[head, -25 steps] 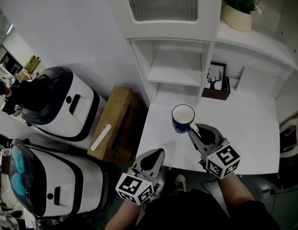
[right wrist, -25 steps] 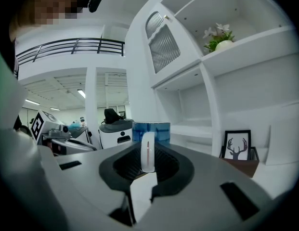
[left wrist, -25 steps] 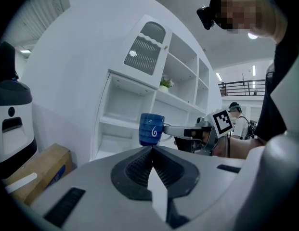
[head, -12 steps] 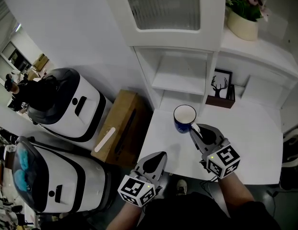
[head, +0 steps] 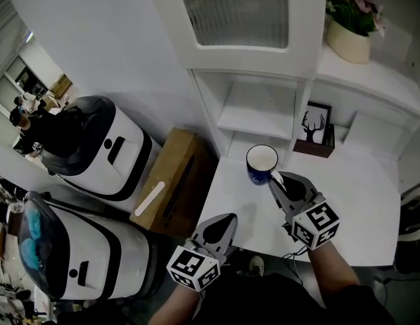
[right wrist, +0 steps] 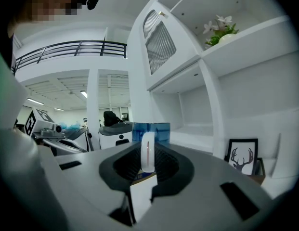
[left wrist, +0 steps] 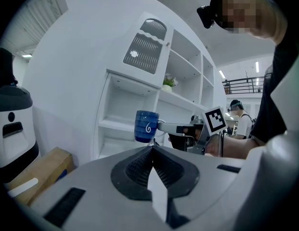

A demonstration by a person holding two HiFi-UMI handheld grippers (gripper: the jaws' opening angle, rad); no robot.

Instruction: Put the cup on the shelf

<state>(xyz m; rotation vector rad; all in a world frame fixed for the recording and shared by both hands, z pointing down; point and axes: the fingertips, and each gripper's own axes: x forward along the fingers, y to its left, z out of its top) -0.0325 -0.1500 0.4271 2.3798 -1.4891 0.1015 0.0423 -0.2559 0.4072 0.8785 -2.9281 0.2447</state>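
Carried a little nearer the shelf [head: 257, 122], the cup [head: 262, 165] hangs over the bench's [head: 358, 188] back-left corner, handle clamped by the right gripper [head: 277, 180]; best kept level going in, while the left gripper [head: 225, 219] idles with jaws closed, empty.

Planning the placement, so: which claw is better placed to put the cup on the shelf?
Right. The right claw is shut on the white handle of the blue ceramic cup, just before the white shelf; the left claw is shut, empty and farther from it.
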